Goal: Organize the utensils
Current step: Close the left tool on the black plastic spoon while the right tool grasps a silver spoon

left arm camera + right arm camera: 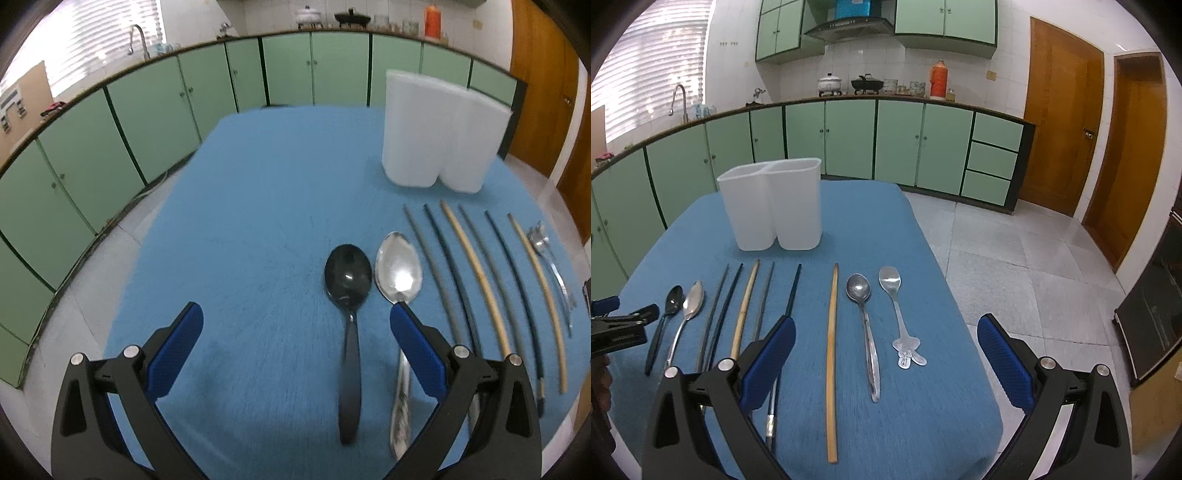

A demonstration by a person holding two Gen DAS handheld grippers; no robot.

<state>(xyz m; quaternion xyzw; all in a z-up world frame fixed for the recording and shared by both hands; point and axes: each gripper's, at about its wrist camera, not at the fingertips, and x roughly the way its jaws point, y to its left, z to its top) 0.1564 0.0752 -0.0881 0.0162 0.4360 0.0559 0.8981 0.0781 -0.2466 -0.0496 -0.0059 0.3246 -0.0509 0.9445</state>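
Observation:
A white two-compartment utensil holder (774, 205) stands upright at the far side of the blue table; it also shows in the left wrist view (439, 129). In front of it lie a black spoon (349, 295), a large metal spoon (399, 269), several chopsticks (476, 273), and two more metal spoons (866, 325) (897, 310). My left gripper (295, 321) is open and empty, low over the table by the black spoon's handle. My right gripper (886, 343) is open and empty above a bamboo chopstick (832, 362) and the right spoons.
The blue table cloth (923, 406) ends close on the right, with tiled floor (1015, 258) beyond. Green cabinets (849, 140) run behind the table. The left gripper's body (617, 325) shows at the right wrist view's left edge.

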